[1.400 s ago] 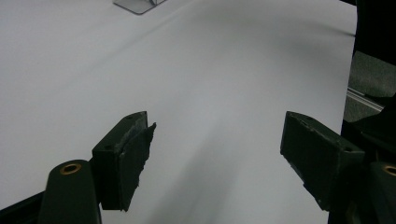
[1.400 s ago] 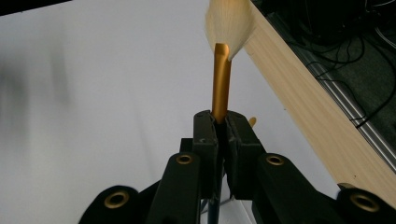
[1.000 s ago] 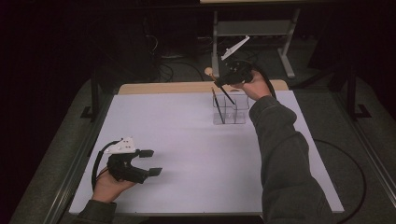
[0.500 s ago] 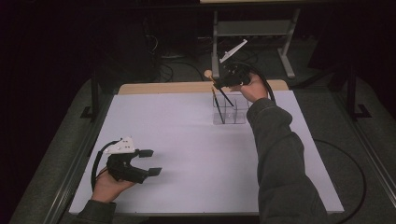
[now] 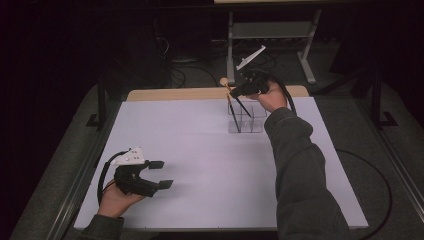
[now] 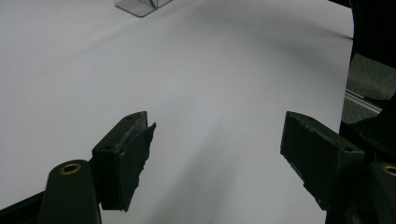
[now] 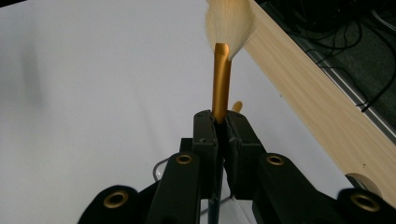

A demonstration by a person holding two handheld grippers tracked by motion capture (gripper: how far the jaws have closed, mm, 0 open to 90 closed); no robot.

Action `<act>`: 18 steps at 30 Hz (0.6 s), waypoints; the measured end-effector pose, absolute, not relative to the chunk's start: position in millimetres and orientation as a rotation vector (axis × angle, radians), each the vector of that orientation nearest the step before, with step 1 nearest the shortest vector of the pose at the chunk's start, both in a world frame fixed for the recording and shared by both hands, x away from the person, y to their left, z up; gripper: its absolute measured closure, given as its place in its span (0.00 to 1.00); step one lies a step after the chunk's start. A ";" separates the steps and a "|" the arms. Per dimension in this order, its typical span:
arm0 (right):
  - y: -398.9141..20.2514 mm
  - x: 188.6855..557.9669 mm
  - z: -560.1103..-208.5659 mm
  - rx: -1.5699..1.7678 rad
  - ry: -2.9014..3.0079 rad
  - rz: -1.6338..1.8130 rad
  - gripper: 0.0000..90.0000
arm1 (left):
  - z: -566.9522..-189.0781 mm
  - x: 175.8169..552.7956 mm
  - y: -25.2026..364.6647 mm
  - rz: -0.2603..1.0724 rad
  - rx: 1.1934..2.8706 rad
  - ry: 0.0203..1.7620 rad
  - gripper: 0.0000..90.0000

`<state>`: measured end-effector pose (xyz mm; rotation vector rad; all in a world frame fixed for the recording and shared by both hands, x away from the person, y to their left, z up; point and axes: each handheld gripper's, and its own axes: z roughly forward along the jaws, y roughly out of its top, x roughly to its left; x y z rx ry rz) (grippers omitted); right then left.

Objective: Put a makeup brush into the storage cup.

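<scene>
Makeup brush (image 7: 221,84) is the thing in hand: its gold ferrule rises straight from between the jaws of the right gripper (image 7: 221,122), which are clenched on it, and its pale fan of bristles spreads above, over the far part of the table. In the high view the brush (image 5: 226,86) stands near the table's far edge, its black handle slanting down into a clear holder.

White table (image 5: 200,150) is the largest thing in sight, a plain sheet running from the person's side to a wooden strip (image 5: 175,93) along the far edge. In the right gripper view that strip (image 7: 317,102) crosses the upper right corner, with dark floor and cables beyond it.

Next in size is the person's right sleeve (image 5: 300,170), which reaches from the bottom edge up to the right gripper (image 5: 239,91), held above the clear holder (image 5: 246,119). A second dark handle leans inside that holder beside the brush's own.

The left gripper (image 5: 160,174) sits at the near left corner of the table, well apart from the holder, cradled in the left hand (image 5: 116,199). Its jaws are released and stand wide, with bare table between them, as the left gripper view (image 6: 217,149) shows; a corner of the holder (image 6: 142,5) peeks in at that view's top.
</scene>
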<state>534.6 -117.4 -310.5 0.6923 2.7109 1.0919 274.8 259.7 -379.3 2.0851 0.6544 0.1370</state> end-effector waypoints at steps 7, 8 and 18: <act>-122.6 531.9 -312.9 0.719 2.716 1.084 0.92 | -380.2 274.6 258.3 0.134 2.086 0.657 0.26; -123.2 532.5 -313.7 0.703 2.714 1.085 0.92 | -380.2 274.6 258.2 0.133 2.085 0.658 0.26; -129.5 528.7 -317.7 0.717 2.699 1.100 0.92 | -380.0 274.8 257.9 0.136 2.095 0.648 0.26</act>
